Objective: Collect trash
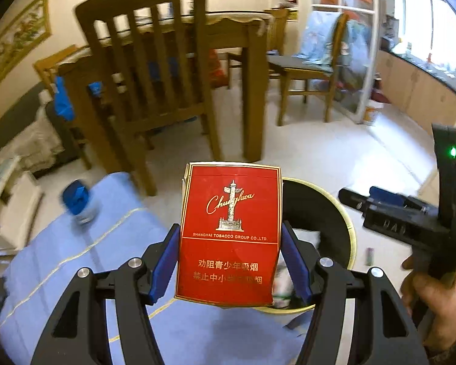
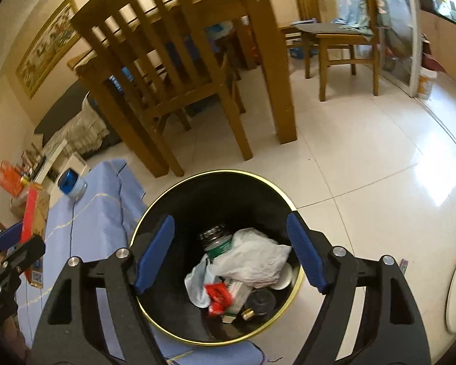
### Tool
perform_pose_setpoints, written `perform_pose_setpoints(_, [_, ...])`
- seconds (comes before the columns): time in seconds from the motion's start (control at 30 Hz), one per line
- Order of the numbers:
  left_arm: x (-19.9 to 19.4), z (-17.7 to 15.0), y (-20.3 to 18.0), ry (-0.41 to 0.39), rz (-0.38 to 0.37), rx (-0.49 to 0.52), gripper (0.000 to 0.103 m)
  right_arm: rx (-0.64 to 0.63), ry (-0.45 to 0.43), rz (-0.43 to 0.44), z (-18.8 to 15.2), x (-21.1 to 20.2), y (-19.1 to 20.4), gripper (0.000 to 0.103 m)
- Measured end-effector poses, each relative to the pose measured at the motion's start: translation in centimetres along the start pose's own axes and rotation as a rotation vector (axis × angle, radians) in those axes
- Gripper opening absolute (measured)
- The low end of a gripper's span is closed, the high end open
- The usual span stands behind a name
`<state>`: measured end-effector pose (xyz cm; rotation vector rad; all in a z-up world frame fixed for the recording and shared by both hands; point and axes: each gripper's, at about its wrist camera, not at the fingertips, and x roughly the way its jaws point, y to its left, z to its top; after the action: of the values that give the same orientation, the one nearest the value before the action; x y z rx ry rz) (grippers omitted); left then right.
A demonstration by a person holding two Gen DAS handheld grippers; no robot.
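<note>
Pale tile floor [image 2: 364,164] spreads under everything you see, with a wooden chair [image 2: 155,70] and its dining table [image 2: 258,30] standing beyond. Nearer you, a blue cloth [image 2: 100,213] covers the table at the left, and a blue-capped jar [image 2: 71,187] sits on it. Just beside the cloth stands the black bin [image 2: 173,200] with a gold rim, on the floor. Inside it lie a crumpled white bag [image 2: 252,258], a green-labelled can [image 2: 219,243], a red wrapper [image 2: 217,296] and other small scraps.

Your left gripper [image 1: 230,261] is clamped on a red cigarette pack [image 1: 231,231], both blue pads pressing its sides, the pack upright and held above the near edge of the bin. Your right gripper [image 2: 231,255] hangs over the bin's mouth with its jaws spread wide and nothing between them. Your right hand [image 1: 434,298] shows at the edge of the left view, wrapped round its handle.
</note>
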<state>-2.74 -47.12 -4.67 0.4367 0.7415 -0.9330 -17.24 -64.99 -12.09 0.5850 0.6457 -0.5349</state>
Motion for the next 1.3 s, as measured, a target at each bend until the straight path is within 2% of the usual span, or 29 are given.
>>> perform_pose_setpoints(0.17, [1.4, 0.5, -0.8, 0.006, -0.017, 0.025, 0.064, 0.028, -0.027, -0.019, -0.1, -1.3, -1.8, 0.077])
perform_pose_setpoints(0.47, [0.1, 0.1, -0.3, -0.001, -0.008, 0.03, 0.064, 0.036, -0.025, -0.015, -1.0, -2.2, -2.1, 0.078])
perform_pose_setpoints(0.63, [-3.4, -1.1, 2.6, -0.016, 0.096, 0.015, 0.064, 0.006, -0.014, 0.011, -1.6, -2.8, 0.6, 0.081])
perform_pose_setpoints(0.73, [-7.0, -2.3, 6.2, -0.035, 0.197, -0.036, 0.068, -0.043, -0.01, 0.066, -2.4, -3.3, 4.7, 0.086])
perform_pose_setpoints(0.83, [-12.1, -4.7, 11.1, -0.073, 0.363, -0.102, 0.077, -0.11, -0.013, 0.141, -3.5, -4.1, 10.5, 0.092])
perform_pose_setpoints(0.97, [-18.0, -8.7, 16.8, -0.088, 0.534, -0.189, 0.085, -0.239, -0.016, 0.274, -5.7, -6.1, 20.5, 0.098])
perform_pose_setpoints(1.0, [-19.7, -10.2, 18.4, -0.079, 0.598, -0.215, 0.086, -0.273, -0.015, 0.306, -6.4, -6.8, 23.2, 0.098])
perform_pose_setpoints(1.13, [-24.6, -14.9, 22.4, -0.063, 0.696, -0.288, 0.091, -0.383, 0.039, 0.389, -8.3, -8.9, 32.3, 0.098])
perform_pose_setpoints(1.2, [-26.2, -16.5, 23.3, -0.073, 0.748, -0.301, 0.095, -0.425, 0.056, 0.42, -9.1, -10.0, 35.6, 0.098])
perform_pose_setpoints(1.3, [-28.8, -19.6, 24.4, -0.092, 0.8, -0.361, 0.096, -0.46, -0.01, 0.455, -10.7, -12.8, 39.6, 0.097])
